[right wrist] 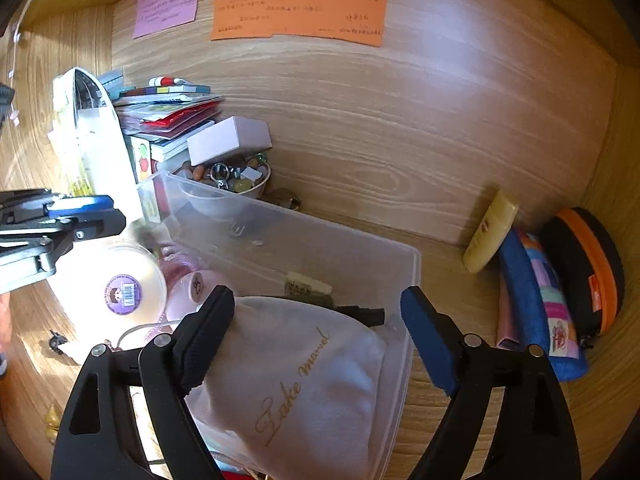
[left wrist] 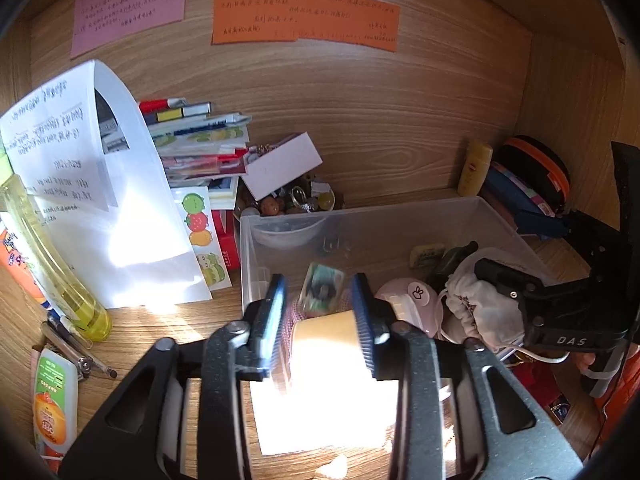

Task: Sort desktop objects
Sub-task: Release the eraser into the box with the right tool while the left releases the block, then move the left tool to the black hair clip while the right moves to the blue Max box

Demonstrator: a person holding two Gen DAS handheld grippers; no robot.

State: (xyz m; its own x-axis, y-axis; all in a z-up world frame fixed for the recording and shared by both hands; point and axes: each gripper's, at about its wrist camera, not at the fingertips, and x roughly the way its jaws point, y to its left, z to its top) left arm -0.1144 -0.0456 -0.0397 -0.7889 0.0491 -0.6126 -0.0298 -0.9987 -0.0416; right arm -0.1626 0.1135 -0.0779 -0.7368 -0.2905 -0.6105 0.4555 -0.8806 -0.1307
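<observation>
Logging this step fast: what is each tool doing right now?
Left tool: shut on the round tape roll.
Right tool: open, jaws either side of the white drawstring pouch, not clamped.

Right gripper [right wrist: 316, 328] jaws spread over white pouch [right wrist: 304, 384] in clear bin [right wrist: 400, 280].
</observation>
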